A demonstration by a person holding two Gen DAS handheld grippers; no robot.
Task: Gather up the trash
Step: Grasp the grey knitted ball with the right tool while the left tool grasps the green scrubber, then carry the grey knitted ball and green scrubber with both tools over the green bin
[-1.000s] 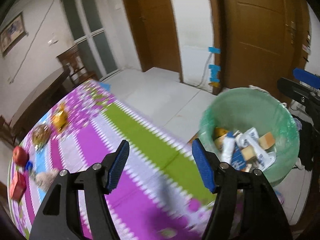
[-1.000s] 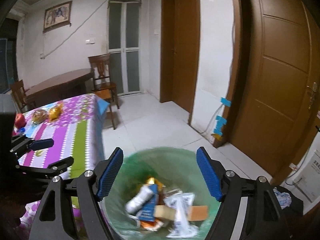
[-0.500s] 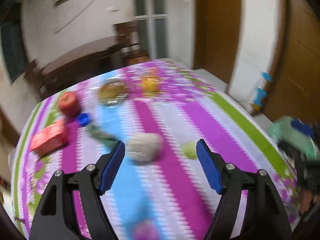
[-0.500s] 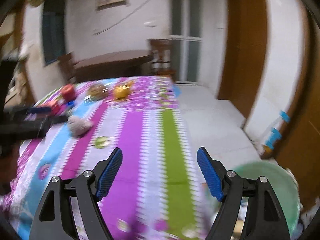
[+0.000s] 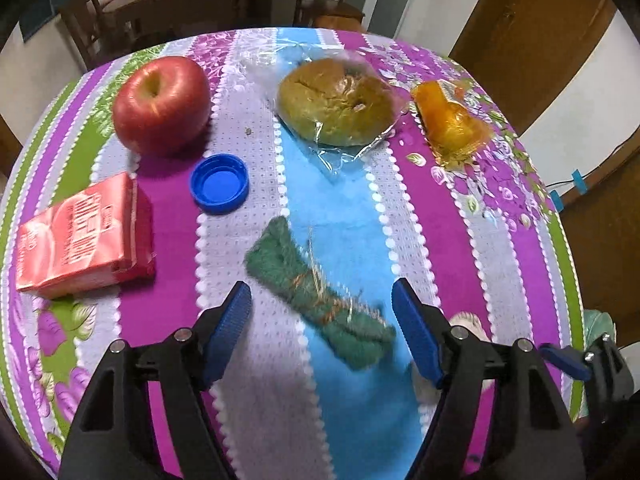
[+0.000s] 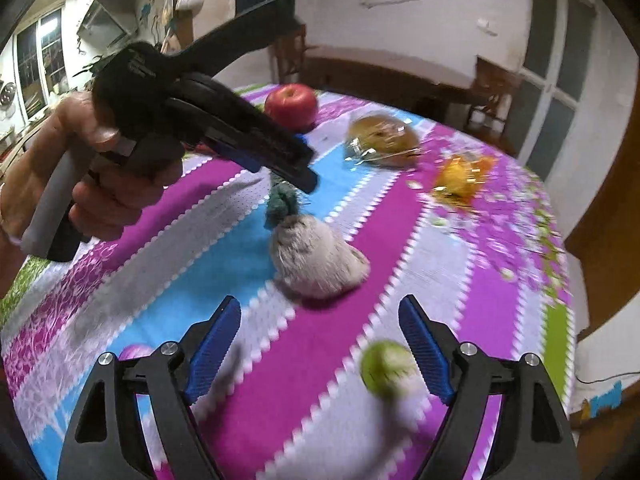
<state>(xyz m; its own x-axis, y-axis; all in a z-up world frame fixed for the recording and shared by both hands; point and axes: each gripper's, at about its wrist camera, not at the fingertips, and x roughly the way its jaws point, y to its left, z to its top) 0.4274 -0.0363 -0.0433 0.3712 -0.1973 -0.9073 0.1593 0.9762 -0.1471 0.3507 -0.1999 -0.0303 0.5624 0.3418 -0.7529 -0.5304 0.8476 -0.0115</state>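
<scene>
My left gripper (image 5: 322,330) is open and empty, low over the striped tablecloth (image 5: 432,216), with the green leafy end of a plush radish (image 5: 316,284) between its fingers. Ahead lie a blue bottle cap (image 5: 219,183), a red carton (image 5: 80,236), a red apple (image 5: 162,104), a wrapped bun (image 5: 336,102) and an orange wrapped snack (image 5: 450,120). My right gripper (image 6: 320,344) is open and empty, nearer the table's front. The plush radish's pale body (image 6: 316,258) lies just ahead of it and a small green lid (image 6: 386,366) lies by its right finger. The left gripper (image 6: 280,160) shows above the radish.
The green trash bin's rim (image 5: 596,320) peeks past the table's right edge. A dark wooden table and chairs (image 5: 208,4) stand behind. Brown doors (image 5: 532,32) are at the right. The apple (image 6: 291,106), bun (image 6: 382,140) and orange snack (image 6: 460,178) sit at the far side.
Both grippers swung from over the trash bin back to the table. The left one has dropped low over the plush radish; the right one has come in behind it. Both stayed open.
</scene>
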